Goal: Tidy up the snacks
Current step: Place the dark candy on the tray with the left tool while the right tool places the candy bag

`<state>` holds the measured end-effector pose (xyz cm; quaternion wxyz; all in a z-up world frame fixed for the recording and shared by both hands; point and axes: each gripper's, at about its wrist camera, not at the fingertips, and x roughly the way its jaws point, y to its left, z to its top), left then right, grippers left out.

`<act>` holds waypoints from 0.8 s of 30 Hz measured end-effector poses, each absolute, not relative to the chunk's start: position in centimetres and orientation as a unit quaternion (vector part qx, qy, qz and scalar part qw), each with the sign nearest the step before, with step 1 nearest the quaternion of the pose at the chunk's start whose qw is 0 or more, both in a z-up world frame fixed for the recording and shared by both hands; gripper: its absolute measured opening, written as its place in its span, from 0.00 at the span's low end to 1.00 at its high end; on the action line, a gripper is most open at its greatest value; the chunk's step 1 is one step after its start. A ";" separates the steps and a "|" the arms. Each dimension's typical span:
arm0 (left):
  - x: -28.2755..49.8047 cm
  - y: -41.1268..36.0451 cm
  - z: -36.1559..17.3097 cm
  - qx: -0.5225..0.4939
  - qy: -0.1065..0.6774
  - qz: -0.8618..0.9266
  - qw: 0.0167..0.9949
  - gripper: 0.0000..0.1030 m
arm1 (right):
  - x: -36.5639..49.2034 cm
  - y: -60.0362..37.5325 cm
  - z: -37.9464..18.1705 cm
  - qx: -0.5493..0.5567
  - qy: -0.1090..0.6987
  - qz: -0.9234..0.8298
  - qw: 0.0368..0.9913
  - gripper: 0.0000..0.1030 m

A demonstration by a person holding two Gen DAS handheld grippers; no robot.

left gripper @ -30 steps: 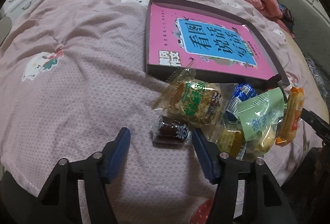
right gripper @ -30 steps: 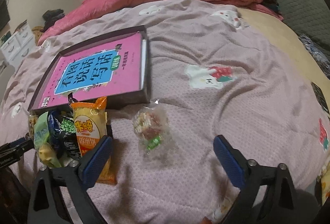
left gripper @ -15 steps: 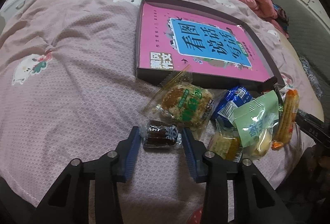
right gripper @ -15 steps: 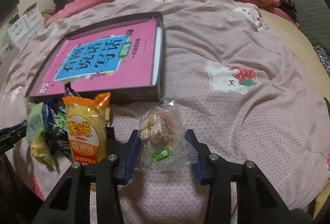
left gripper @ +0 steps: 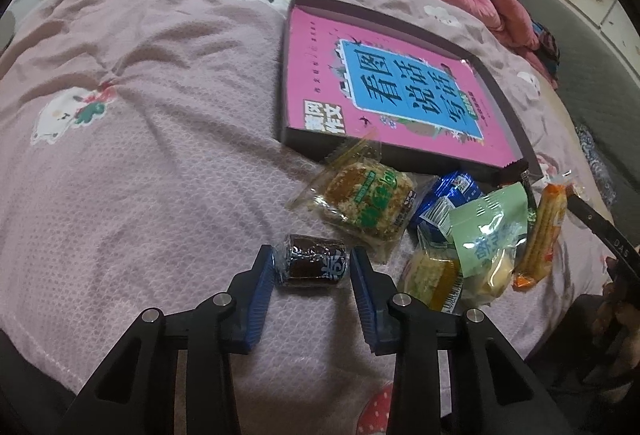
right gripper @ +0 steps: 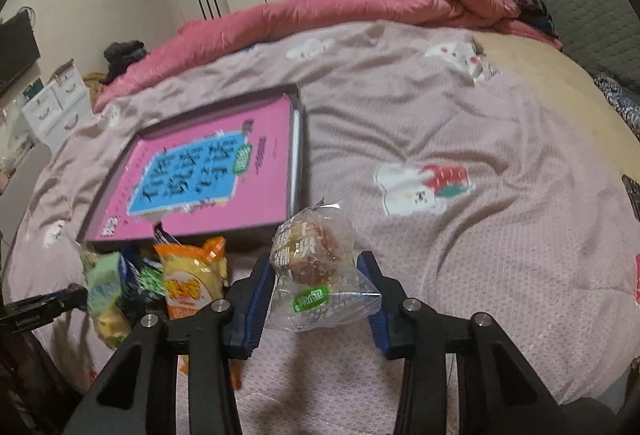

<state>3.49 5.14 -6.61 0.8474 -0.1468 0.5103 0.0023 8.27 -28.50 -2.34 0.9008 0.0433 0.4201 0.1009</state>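
Left gripper (left gripper: 313,267) — jaws closing on dark-wrapped candy (left gripper: 314,266) between pads. Right gripper (right gripper: 318,277) — clamped on clear-bagged pastry (right gripper: 316,267). Advice: lift both straight, keeping wrappers centred between fingers.

Pink book (left gripper: 400,91) cover: "看图说话写话"; black bar (left gripper: 600,231): "DAS".

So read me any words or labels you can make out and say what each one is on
"看图说话写话": blue panel of the pink book lying in the dark shallow box.
"DAS": black bar at the right edge.
Print on the dark wrapped snack, green-labelled clear packet and piled wrappers: too blurred.
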 end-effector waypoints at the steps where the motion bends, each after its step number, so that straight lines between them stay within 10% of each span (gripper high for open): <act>1: 3.4 5.3 -6.4 -0.149 0.507 0.007 0.849 0.38 | 8.2 -28.4 -2.1 0.044 0.414 0.104 0.903 0.42; 24: 7.2 6.2 -0.6 -0.167 0.430 0.020 0.887 0.38 | 11.9 -25.8 -0.7 0.063 0.370 0.167 0.912 0.42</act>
